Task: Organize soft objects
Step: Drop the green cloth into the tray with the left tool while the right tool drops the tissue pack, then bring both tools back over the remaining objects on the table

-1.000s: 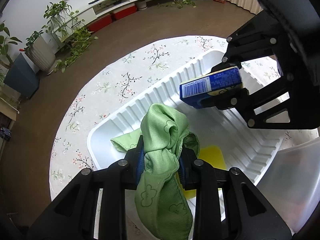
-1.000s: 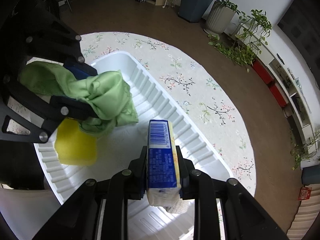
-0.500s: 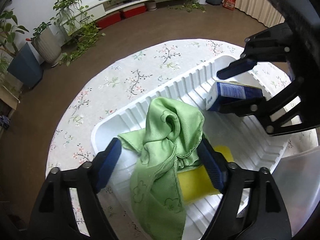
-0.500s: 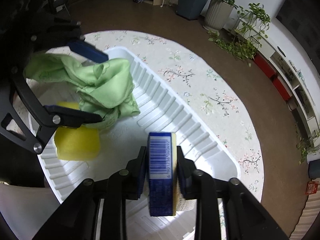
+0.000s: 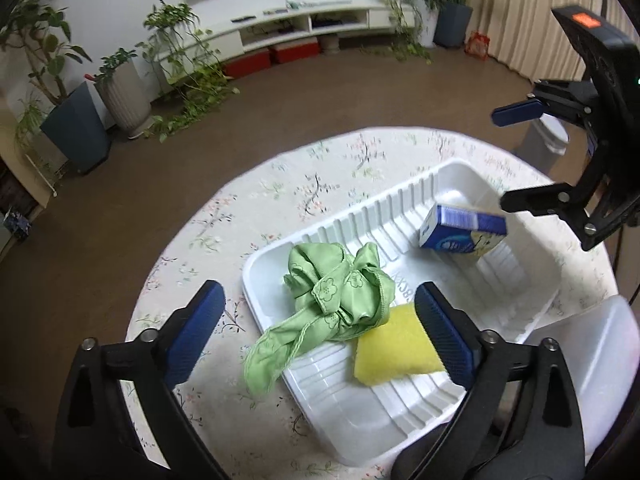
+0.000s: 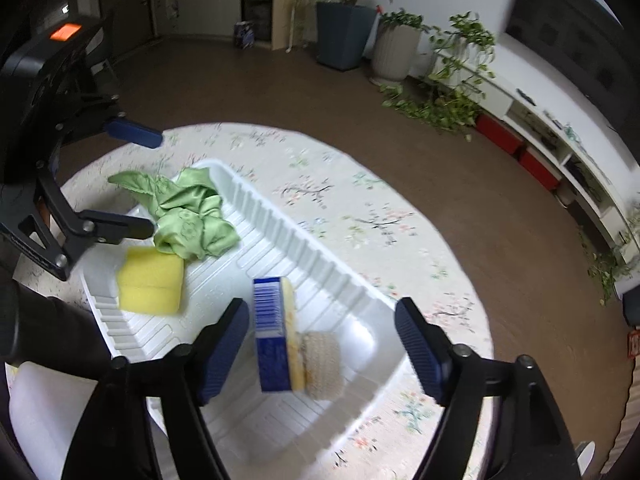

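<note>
1. Hovering over the near-left end of the white ribbed tray [image 5: 280, 256], the left gripper [image 5: 316, 328] has its blue-padded jaws spread wide and grips nothing.
2. Green cloth [image 5: 336, 296] lies bunched in the tray's left end, released; one tail droops over the near rim onto the floral tablecloth [image 5: 280, 184].
3. Yellow sponge [image 5: 394, 346] sits in the tray just right of the cloth, touching its edge, partly behind the left gripper's right pad.
4. Blue sponge packet [image 5: 460, 230] rests tilted in the tray's right end, a yellow sponge showing through its wrapper.
5. In the right wrist view, the right gripper [image 6: 320, 344] is also released, jaws well apart on either side of the packet [image 6: 274, 340] without touching it.
6. A round beige scrubber [image 6: 324, 364] lies against the packet's right side in the tray [image 6: 280, 216].
7. Cloth [image 6: 188, 216] and yellow sponge [image 6: 150, 280] lie at the tray's far-left end there, below the left gripper [image 6: 142, 178].
8. A translucent container [image 5: 600, 348] sits at the near right, beside the tray.
</note>
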The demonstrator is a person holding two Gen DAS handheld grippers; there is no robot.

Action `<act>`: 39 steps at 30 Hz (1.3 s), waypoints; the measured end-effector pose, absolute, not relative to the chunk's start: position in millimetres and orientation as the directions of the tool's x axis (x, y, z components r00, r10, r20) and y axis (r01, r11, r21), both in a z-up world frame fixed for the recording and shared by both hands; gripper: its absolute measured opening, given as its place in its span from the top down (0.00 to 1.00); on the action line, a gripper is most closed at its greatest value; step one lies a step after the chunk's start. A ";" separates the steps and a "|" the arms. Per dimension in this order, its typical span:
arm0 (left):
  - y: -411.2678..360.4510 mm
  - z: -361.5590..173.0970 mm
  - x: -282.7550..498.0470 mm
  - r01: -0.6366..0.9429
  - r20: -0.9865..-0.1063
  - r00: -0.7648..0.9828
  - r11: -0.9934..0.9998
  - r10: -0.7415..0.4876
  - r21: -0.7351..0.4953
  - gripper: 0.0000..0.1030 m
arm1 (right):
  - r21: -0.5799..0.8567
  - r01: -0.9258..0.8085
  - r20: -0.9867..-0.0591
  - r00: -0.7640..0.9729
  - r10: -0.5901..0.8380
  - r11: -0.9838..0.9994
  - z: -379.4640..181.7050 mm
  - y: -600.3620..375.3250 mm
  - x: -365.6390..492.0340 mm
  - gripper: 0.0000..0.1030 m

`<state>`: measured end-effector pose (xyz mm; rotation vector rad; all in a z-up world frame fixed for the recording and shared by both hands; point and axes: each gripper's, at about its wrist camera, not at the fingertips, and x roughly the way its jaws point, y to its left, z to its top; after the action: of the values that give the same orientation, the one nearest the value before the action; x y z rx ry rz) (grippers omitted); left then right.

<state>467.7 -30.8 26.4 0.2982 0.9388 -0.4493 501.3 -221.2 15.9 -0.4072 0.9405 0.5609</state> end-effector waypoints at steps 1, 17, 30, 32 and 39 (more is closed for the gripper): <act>-29.7 28.9 465.4 0.485 -0.821 0.519 0.873 -0.237 0.055 0.00 | -0.085 -0.605 -0.836 0.475 0.274 0.792 20.1 -224.8 499.1 0.10; 41.3 90.2 360.6 0.343 -0.642 0.721 0.939 -0.260 0.006 0.00 | -0.056 -0.402 -0.669 0.695 0.265 0.914 110.1 -313.3 432.5 0.00; 87.6 41.5 227.3 0.251 -0.593 0.762 0.963 -0.262 -0.102 0.00 | 0.040 -0.197 -0.625 0.760 0.178 0.980 91.4 -374.5 303.0 0.00; 85.6 36.4 209.3 0.255 -0.582 0.769 0.962 -0.264 -0.098 0.00 | 0.057 -0.187 -0.623 0.761 0.181 0.981 81.3 -371.6 281.9 0.00; 83.2 32.7 161.7 0.215 -0.590 0.773 0.971 -0.232 -0.100 0.00 | 0.130 -0.146 -0.646 0.738 0.195 0.981 41.8 -365.0 228.0 0.00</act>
<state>161.7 83.2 32.7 -0.0276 0.6424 -0.2423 228.0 -365.0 41.8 0.0725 0.7174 0.1873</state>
